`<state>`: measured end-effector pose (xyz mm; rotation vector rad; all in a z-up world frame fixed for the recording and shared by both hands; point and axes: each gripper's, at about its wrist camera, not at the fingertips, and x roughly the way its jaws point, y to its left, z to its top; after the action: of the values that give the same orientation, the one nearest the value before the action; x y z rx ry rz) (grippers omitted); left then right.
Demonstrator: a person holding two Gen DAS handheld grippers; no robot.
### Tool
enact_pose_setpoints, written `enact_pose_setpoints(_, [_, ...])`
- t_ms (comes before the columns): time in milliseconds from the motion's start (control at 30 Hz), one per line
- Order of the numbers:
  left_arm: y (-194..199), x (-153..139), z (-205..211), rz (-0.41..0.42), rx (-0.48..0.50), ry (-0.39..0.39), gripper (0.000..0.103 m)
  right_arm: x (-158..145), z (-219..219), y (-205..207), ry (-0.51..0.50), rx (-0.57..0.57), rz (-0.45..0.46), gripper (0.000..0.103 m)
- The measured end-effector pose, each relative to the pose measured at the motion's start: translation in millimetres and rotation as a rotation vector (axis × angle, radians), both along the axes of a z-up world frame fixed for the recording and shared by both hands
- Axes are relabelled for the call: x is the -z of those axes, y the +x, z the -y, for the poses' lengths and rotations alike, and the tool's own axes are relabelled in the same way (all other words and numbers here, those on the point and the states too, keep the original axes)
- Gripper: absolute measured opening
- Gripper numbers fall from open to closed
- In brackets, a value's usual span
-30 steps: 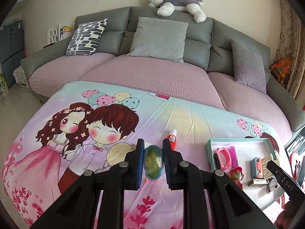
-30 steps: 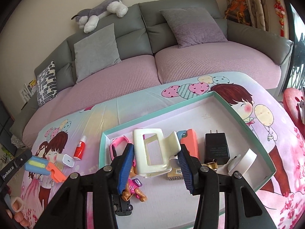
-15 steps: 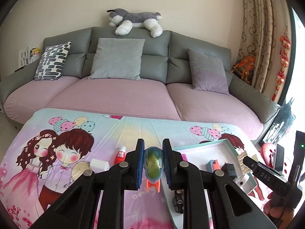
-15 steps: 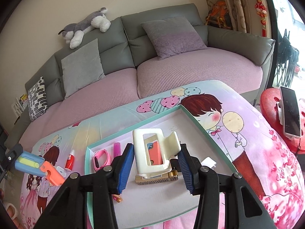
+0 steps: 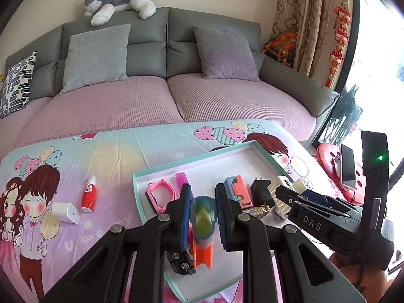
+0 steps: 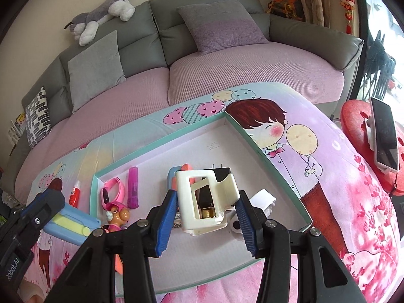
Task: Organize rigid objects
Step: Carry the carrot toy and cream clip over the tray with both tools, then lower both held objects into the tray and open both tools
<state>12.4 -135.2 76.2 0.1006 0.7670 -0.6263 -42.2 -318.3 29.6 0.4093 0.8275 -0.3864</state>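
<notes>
1. A table covered by a cartoon-printed cloth [image 5: 113, 156] carries everything; the print shows a boy, a girl and balloons on pale blue, pink and lilac.
2. A shallow tray [image 6: 242, 136] with a teal rim and white floor lies directly on the cloth, toward the table's right side, set at an angle to the table's edge.
3. A small red glue bottle [image 5: 89, 197] with a white cap lies on the cloth left of the tray, near its rim.
4. A white charger plug [image 5: 66, 212] lies on the cloth just beside the bottle, on its left.
5. Behind the table stands a grey sofa [image 5: 227, 96] with pink seat covers.
</notes>
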Motion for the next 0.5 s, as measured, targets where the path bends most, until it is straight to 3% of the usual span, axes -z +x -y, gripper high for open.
enact_pose_setpoints(233, [6,37,27,-0.092,0.041,0.088,0.02,12,5,5,0.023,-0.007,-0.04,0.05])
enact_pose_setpoints(500, [10,59,38,-0.144,0.05,0.155,0.02,15,3,9,0.019,-0.022,-0.057,0.051])
